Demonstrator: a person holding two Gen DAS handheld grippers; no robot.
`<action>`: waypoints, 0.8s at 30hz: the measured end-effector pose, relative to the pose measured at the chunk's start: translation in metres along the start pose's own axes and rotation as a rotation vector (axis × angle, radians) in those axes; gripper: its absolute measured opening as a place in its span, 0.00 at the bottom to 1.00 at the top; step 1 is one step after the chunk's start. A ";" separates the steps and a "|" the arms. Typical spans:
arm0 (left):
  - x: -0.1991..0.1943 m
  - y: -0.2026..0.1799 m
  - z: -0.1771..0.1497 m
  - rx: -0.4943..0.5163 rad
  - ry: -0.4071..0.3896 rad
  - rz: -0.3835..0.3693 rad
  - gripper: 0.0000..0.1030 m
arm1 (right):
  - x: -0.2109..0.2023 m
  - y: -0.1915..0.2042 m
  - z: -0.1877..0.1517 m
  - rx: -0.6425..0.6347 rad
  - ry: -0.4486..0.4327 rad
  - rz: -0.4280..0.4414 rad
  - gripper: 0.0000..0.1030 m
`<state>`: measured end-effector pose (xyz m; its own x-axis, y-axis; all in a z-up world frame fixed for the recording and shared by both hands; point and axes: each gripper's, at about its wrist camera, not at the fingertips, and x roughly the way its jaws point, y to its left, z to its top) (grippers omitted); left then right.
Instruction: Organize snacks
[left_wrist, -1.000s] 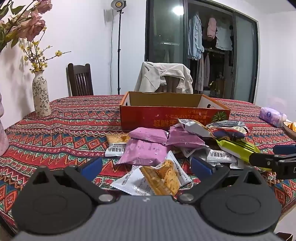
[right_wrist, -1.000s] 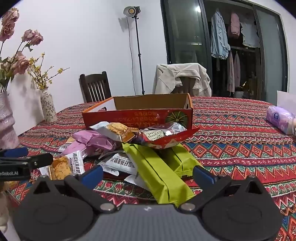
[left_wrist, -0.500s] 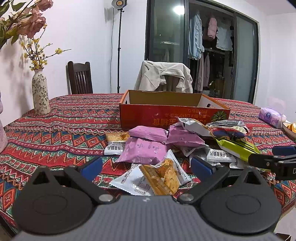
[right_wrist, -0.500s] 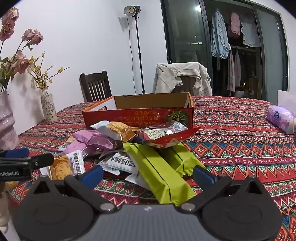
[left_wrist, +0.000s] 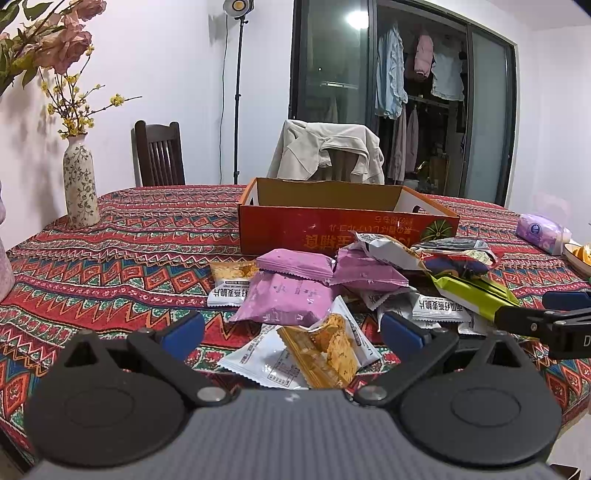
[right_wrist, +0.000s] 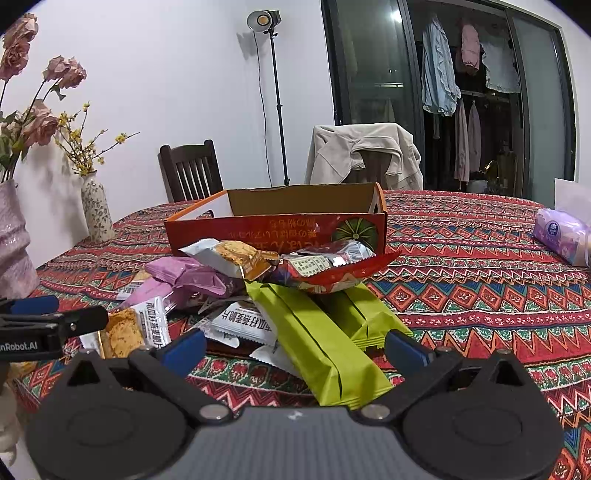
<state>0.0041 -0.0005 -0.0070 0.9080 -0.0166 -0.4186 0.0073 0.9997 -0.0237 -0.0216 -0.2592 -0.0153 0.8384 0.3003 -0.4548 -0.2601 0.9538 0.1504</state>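
Two grippers, jaws spread w/ nothing pinched: left gripper (left_wrist: 291, 334) straddles a crinkly foil cracker packet (left_wrist: 317, 350); right gripper (right_wrist: 295, 349) a smooth green pouch (right_wrist: 325, 347). Cardboard box (right_wrist: 277, 225) beyond; only right view shows red wrapper (right_wrist: 332, 275) fully.

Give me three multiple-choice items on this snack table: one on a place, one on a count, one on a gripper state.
1. The snack packets lie where, relative to the orange cardboard box?
A. inside it
B. in front of it, on the patterned tablecloth
C. behind it

2. How many long green packets show in the right wrist view?
A. two
B. four
C. none

3. The right gripper is
A. shut on a packet
B. open, holding nothing
C. out of view

Answers: 1 B, the pile sits before the box's near wall. 2 A, two lie side by side. 3 B, its fingers stand spread apart.
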 end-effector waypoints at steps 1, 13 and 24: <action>0.000 0.000 0.000 -0.001 0.000 -0.001 1.00 | 0.000 0.000 0.000 0.000 0.000 0.001 1.00; -0.001 0.000 -0.001 -0.001 -0.001 -0.004 1.00 | 0.001 0.000 -0.001 -0.001 -0.001 0.001 1.00; -0.001 -0.001 -0.001 -0.001 -0.002 -0.005 1.00 | 0.001 0.000 -0.001 -0.001 0.000 0.001 1.00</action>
<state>0.0026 -0.0011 -0.0071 0.9088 -0.0217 -0.4167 0.0116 0.9996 -0.0267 -0.0210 -0.2587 -0.0162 0.8380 0.3016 -0.4548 -0.2616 0.9534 0.1501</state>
